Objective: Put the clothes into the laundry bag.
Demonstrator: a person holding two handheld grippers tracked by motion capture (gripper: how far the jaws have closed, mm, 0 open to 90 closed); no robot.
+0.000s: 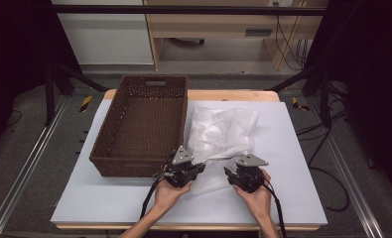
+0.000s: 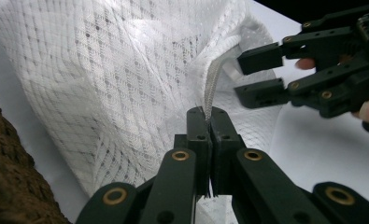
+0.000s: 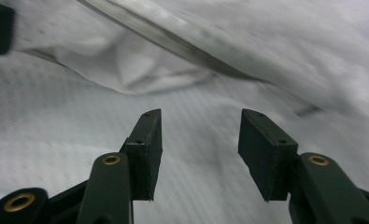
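Note:
A white mesh laundry bag (image 1: 222,130) lies crumpled on the white tabletop (image 1: 289,148), right of a brown wicker basket (image 1: 129,166). My left gripper (image 1: 199,168) is at the bag's near edge, and in the left gripper view it (image 2: 209,114) is shut on the bag's grey hem strip (image 2: 213,84). The mesh (image 2: 126,70) spreads out behind it. My right gripper (image 1: 227,173) hovers at the same edge a little to the right, jaws apart (image 2: 247,74). In the right gripper view it (image 3: 201,127) is open over the mesh (image 3: 70,121), nothing between the pads, with the hem strip (image 3: 173,37) running past ahead.
The wicker basket's wall (image 2: 9,177) stands close on the left of my left gripper. It sits on the left half of the table, with nothing seen inside. Bare tabletop lies to the right of the bag and along the front edge. Dark frame posts stand beyond the table.

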